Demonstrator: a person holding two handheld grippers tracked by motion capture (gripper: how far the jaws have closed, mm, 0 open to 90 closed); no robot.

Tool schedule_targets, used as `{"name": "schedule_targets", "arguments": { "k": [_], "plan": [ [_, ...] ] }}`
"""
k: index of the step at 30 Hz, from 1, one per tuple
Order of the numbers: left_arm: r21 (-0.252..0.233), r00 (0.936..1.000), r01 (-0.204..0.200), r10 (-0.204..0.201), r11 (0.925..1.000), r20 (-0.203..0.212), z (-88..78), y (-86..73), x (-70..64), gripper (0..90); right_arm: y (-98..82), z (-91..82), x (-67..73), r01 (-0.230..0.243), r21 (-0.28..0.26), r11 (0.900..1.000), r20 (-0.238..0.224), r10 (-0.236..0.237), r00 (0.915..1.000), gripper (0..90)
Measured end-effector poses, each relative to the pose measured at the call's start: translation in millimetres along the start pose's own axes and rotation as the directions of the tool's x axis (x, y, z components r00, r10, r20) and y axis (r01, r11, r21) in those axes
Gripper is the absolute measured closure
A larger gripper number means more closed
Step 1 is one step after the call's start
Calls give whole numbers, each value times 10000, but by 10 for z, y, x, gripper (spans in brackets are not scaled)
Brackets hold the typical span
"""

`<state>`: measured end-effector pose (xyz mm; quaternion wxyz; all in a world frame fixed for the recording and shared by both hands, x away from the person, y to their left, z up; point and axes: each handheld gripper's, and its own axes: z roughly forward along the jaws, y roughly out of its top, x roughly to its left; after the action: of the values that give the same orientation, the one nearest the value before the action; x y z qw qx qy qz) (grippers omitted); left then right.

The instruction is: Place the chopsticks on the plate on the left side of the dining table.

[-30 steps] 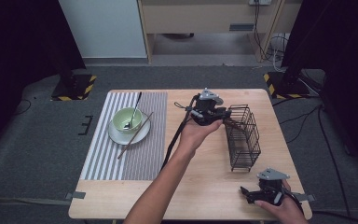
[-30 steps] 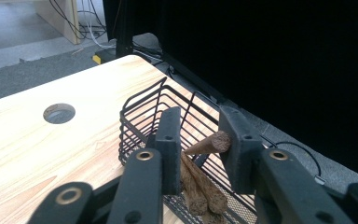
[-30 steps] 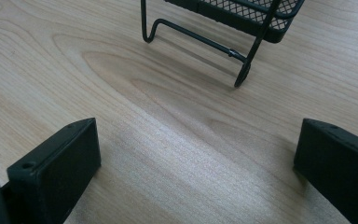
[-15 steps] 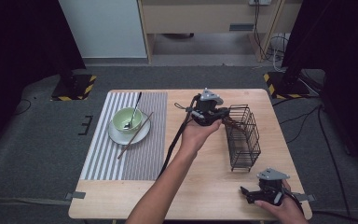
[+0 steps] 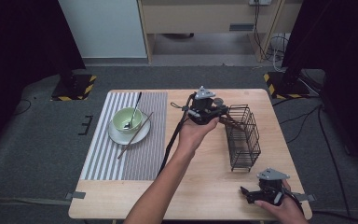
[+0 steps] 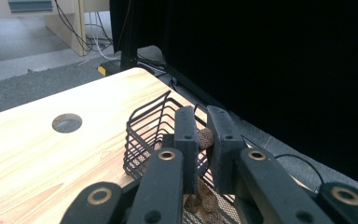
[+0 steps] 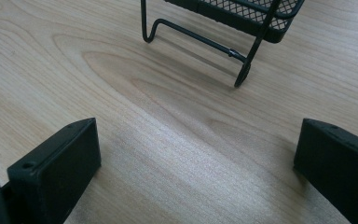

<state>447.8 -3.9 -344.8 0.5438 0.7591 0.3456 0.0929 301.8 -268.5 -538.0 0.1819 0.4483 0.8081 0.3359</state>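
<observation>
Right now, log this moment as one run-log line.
left gripper: jaws shut on chopstick over wire basket | right gripper: jaws open, resting on table | second chopstick: on plate

Light fell evenly from overhead onto the pale wooden desk (image 5: 205,182), while black curtains left both sides of the room in deep darkness. The black wire basket (image 5: 243,140) cast only a soft, short shadow. Seen along my left jaws, the near metal was blurred and the dark backdrop swallowed all detail to the right. Seen along my right jaws, the wood grain stood crisp, with a pale sheen between them and faint shade beneath the basket's foot (image 7: 242,74).
</observation>
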Motion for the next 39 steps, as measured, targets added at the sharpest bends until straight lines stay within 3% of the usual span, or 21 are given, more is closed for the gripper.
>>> {"name": "schedule_targets", "arguments": {
  "k": [7, 14, 19, 27, 39],
  "plan": [
    [-392, 9996, 267, -269, 9989, -45, -82, -2, 67, 827, 0, 0, 0, 3, -2, 10000, 0, -3, 10000, 5],
    [-1054, 9973, 735, -737, 9917, 16, -159, -11, 153, 828, 0, -1, 1, -13, 11, 10000, 0, 13, 10000, 5],
    [-1523, 9961, 864, -877, 9846, -21, -218, -11, 189, 827, 0, -1, 1, -17, 13, 10000, -2, 17, 10000, 5],
    [-1805, 9959, 850, -892, 9799, -152, -322, -14, 229, 828, 0, 0, 1, -15, 3, 10000, 2, 15, 10000, 5],
    [-2542, 9929, 1184, -1171, 9599, 202, -468, -6, 303, 827, 0, 0, 1, -15, 7, 10000, 4, 15, 10000, 5]
  ]
}}
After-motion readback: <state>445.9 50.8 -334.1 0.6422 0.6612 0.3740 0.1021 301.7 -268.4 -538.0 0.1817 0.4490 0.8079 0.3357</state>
